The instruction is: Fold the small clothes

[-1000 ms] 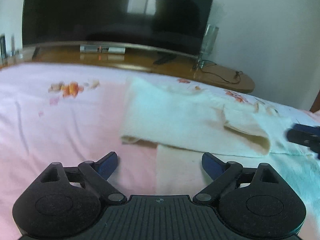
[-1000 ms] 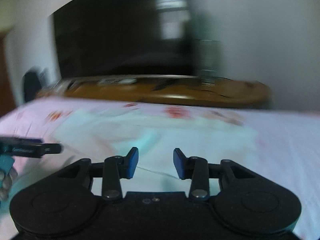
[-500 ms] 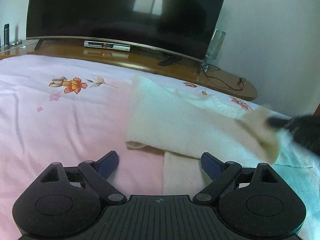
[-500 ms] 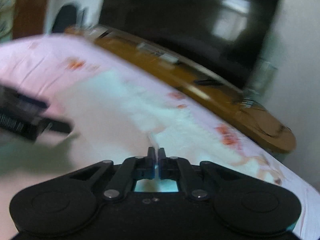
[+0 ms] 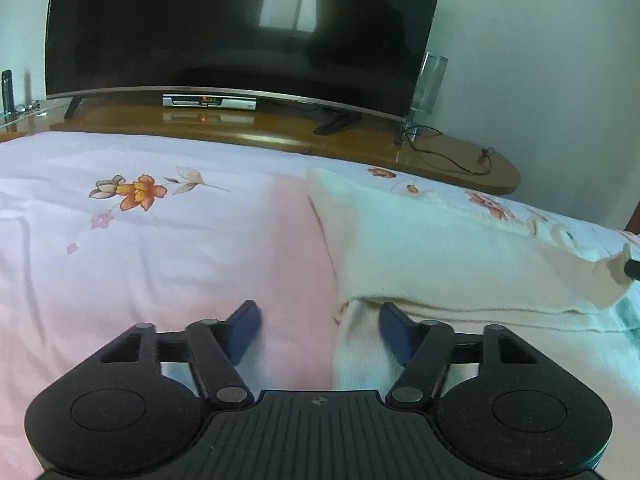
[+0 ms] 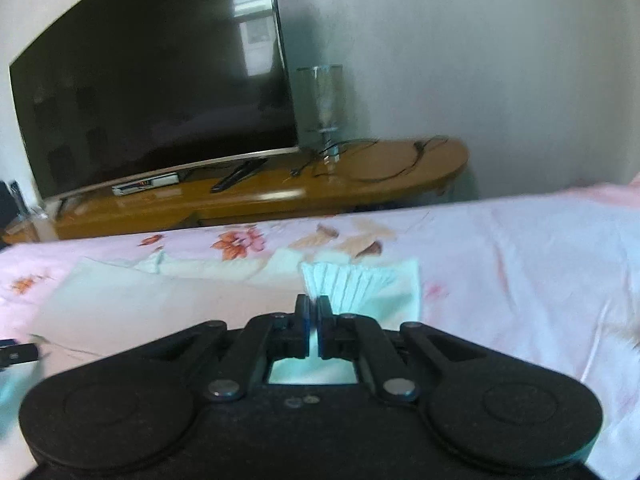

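Note:
A cream knitted garment (image 5: 432,256) lies partly folded on the pink flowered bedsheet (image 5: 168,264). My left gripper (image 5: 320,326) is open, low over the sheet, with the garment's lower left corner between its blue fingertips (image 5: 394,330). My right gripper (image 6: 313,316) is shut on the garment's ribbed cuff (image 6: 348,280), which fans out just past its tips. In the left wrist view the right gripper's tip (image 5: 632,267) shows at the right edge, lifting that cuff. The garment also shows in the right wrist view (image 6: 132,304).
A wooden TV stand (image 5: 280,128) runs along the far edge of the bed, bearing a large dark television (image 5: 240,28), a set-top box (image 5: 209,101), a glass vase (image 5: 426,88) and cables. A pale wall stands behind.
My left gripper moved forward and down to the garment's lower left corner. My right gripper shut on the cuff about half a second ago and has swung round, carrying it.

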Available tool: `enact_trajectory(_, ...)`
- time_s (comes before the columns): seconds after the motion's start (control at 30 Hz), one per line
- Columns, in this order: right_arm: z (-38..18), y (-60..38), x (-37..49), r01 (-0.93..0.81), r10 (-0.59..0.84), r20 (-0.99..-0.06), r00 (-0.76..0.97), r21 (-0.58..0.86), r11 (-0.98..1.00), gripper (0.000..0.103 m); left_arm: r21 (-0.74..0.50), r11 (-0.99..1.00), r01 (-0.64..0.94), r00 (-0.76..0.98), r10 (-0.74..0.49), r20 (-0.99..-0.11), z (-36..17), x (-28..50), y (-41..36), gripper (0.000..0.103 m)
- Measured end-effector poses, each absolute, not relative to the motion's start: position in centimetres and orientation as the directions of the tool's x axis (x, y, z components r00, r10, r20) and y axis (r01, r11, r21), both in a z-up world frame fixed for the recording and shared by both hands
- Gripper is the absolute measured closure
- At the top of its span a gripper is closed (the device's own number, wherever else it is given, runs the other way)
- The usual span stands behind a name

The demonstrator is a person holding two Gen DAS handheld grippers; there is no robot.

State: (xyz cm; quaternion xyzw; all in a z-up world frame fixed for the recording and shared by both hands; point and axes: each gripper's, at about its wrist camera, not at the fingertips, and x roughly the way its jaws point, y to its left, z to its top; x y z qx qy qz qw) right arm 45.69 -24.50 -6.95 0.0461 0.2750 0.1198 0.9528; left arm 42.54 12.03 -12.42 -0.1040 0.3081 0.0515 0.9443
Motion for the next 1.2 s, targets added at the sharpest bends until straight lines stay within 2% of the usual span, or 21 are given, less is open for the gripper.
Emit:
enact_trajectory(0.07, -6.8, -24.7, 45.2, -0.206, 0.263, -0.513, 0.817, 0.166, 0.964, 0.095, -0.160, 0.976, -0.148, 0.811, 0.027, -0.585, -12.3, 42.9, 12.0, 0.046)
enact_trajectory(0.2, -7.3, -25.4, 46.1, -0.180, 0.260, -0.534, 0.805, 0.198, 0.964, 0.090, -0.078, 0.994, -0.079, 0.800, 0.017, -0.600, -12.2, 44.2, 10.6, 0.046)
enact_trajectory(0.23, -7.6, -25.6, 46.4, -0.169, 0.258, -0.542, 0.800, 0.209, 0.963, 0.090, -0.052, 0.996, -0.076, 0.803, 0.030, -0.595, -12.1, 44.3, 10.3, 0.059)
enact_trajectory(0.27, -8.0, -25.4, 46.8, -0.158, 0.251, -0.552, 0.795, 0.212, 0.964, 0.090, -0.057, 0.995, -0.077, 0.810, 0.029, -0.586, -12.0, 44.3, 10.4, 0.084)
enact_trajectory(0.3, -8.4, -25.4, 47.2, -0.142, 0.240, -0.562, 0.792, 0.213, 0.967, 0.093, -0.096, 0.991, -0.095, 0.819, 0.023, -0.573, -11.8, 44.2, 10.9, 0.092)
enact_trajectory(0.33, -8.7, -25.5, 47.5, -0.133, 0.241, -0.568, 0.787, 0.225, 0.965, 0.097, -0.124, 0.985, -0.122, 0.827, 0.031, -0.561, -11.7, 43.9, 11.4, 0.092)
enact_trajectory(0.43, -8.2, -26.0, 47.0, -0.152, 0.280, -0.533, 0.798, 0.271, 0.950, 0.098, -0.152, 0.974, -0.170, 0.844, 0.064, -0.533, -11.5, 43.0, 12.5, 0.092)
enact_trajectory(0.53, -7.4, -26.5, 45.2, -0.166, 0.316, -0.480, 0.818, 0.329, 0.929, 0.098, -0.175, 0.970, -0.167, 0.813, 0.035, -0.581, -12.7, 43.3, 13.1, 0.092)
enact_trajectory(0.57, -7.9, -26.7, 44.9, -0.155, 0.314, -0.489, 0.814, 0.338, 0.928, 0.098, -0.181, 0.970, -0.166, 0.811, 0.030, -0.585, -12.6, 43.4, 13.2, 0.092)
enact_trajectory(0.67, -10.8, -27.1, 45.4, -0.091, 0.310, -0.594, 0.742, 0.369, 0.925, 0.098, -0.190, 0.969, -0.157, 0.808, 0.015, -0.590, -12.7, 43.6, 13.5, 0.092)
enact_trajectory(0.7, -11.0, -27.4, 45.2, -0.088, 0.321, -0.583, 0.747, 0.391, 0.916, 0.097, -0.194, 0.969, -0.155, 0.809, 0.011, -0.587, -12.8, 43.5, 13.6, 0.092)
enact_trajectory(0.73, -10.8, -27.6, 45.1, -0.082, 0.322, -0.579, 0.749, 0.402, 0.912, 0.096, -0.198, 0.968, -0.154, 0.810, 0.009, -0.586, -12.9, 43.4, 13.6, 0.092)
enact_trajectory(0.8, -10.3, -28.0, 44.9, -0.067, 0.321, -0.562, 0.762, 0.424, 0.903, 0.080, -0.195, 0.969, -0.153, 0.810, 0.010, -0.586, -13.0, 43.4, 13.5, 0.092)
enact_trajectory(0.83, -10.1, -28.1, 44.7, -0.060, 0.315, -0.553, 0.771, 0.429, 0.901, 0.078, -0.190, 0.970, -0.153, 0.810, 0.012, -0.586, -13.0, 43.4, 13.5, 0.092)
enact_trajectory(0.87, -10.0, -28.3, 44.7, -0.052, 0.312, -0.552, 0.773, 0.436, 0.899, 0.078, -0.186, 0.971, -0.151, 0.810, 0.014, -0.586, -12.9, 43.5, 13.5, 0.092)
enact_trajectory(0.9, -10.0, -28.5, 44.9, -0.046, 0.313, -0.551, 0.774, 0.443, 0.895, 0.084, -0.184, 0.971, -0.151, 0.811, 0.015, -0.584, -12.9, 43.5, 13.5, 0.092)
enact_trajectory(0.93, -9.9, -28.7, 44.7, -0.043, 0.310, -0.548, 0.777, 0.445, 0.894, 0.098, -0.183, 0.971, -0.154, 0.812, 0.019, -0.583, -12.9, 43.4, 13.5, 0.092)
enact_trajectory(1.0, -9.3, -28.6, 44.4, -0.049, 0.299, -0.538, 0.788, 0.428, 0.902, 0.098, -0.165, 0.974, -0.154, 0.811, 0.029, -0.585, -12.9, 43.4, 13.3, 0.092)
enact_trajectory(1.1, -10.9, -28.3, 44.7, -0.017, 0.252, -0.599, 0.760, 0.370, 0.929, 0.099, -0.158, 0.978, -0.139, 0.801, 0.017, -0.598, -12.7, 43.5, 13.3, 0.091)
enact_trajectory(1.13, -11.0, -28.6, 44.7, -0.019, 0.261, -0.590, 0.764, 0.384, 0.923, 0.099, -0.160, 0.980, -0.122, 0.796, 0.000, -0.606, -12.5, 43.4, 13.6, 0.091)
enact_trajectory(1.2, -10.6, -28.6, 44.6, -0.021, 0.255, -0.596, 0.762, 0.370, 0.929, 0.099, -0.156, 0.982, -0.107, 0.786, -0.012, -0.618, -11.8, 42.4, 14.5, 0.082)
